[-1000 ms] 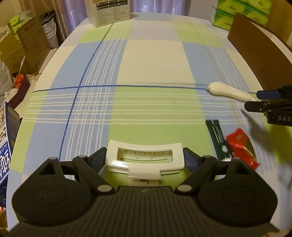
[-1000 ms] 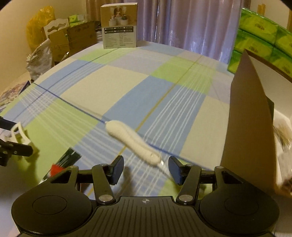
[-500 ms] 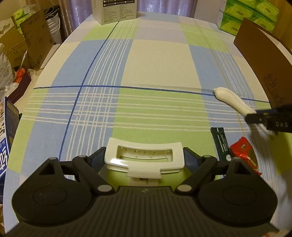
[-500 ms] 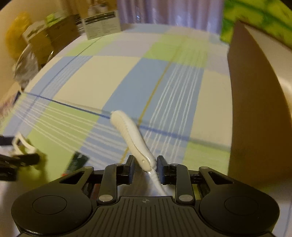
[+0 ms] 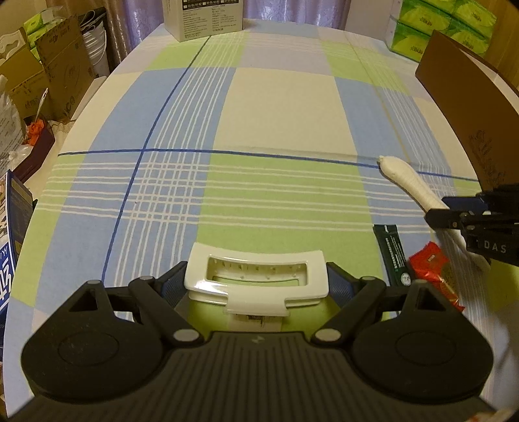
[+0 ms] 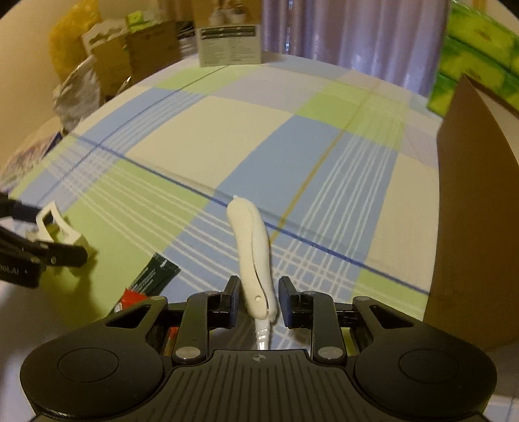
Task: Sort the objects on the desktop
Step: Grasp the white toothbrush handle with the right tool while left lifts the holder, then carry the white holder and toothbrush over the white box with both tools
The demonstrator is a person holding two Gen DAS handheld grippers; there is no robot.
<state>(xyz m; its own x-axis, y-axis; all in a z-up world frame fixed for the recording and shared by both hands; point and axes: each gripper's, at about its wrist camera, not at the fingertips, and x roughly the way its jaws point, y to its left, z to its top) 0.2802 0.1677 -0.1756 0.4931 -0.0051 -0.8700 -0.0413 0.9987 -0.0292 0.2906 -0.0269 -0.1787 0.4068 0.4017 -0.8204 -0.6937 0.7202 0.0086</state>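
Note:
My left gripper is shut on a white rectangular plastic frame with a pale green part under it, low over the checked tablecloth. From the right wrist view, that frame shows at the far left. A white elongated handheld device with a cable at its near end lies along my right gripper. The fingers are closed against its rear part. In the left wrist view the device points away from the right gripper at the right edge.
A dark green sachet and a red wrapper lie near the right gripper. A brown cardboard box stands at the table's right side, with green tissue packs behind. A white carton stands at the far edge. Boxes crowd the left.
My right gripper moved forward over the white device and closed on its rear end. The device now points straight ahead between the fingers. The left gripper kept hold of the frame.

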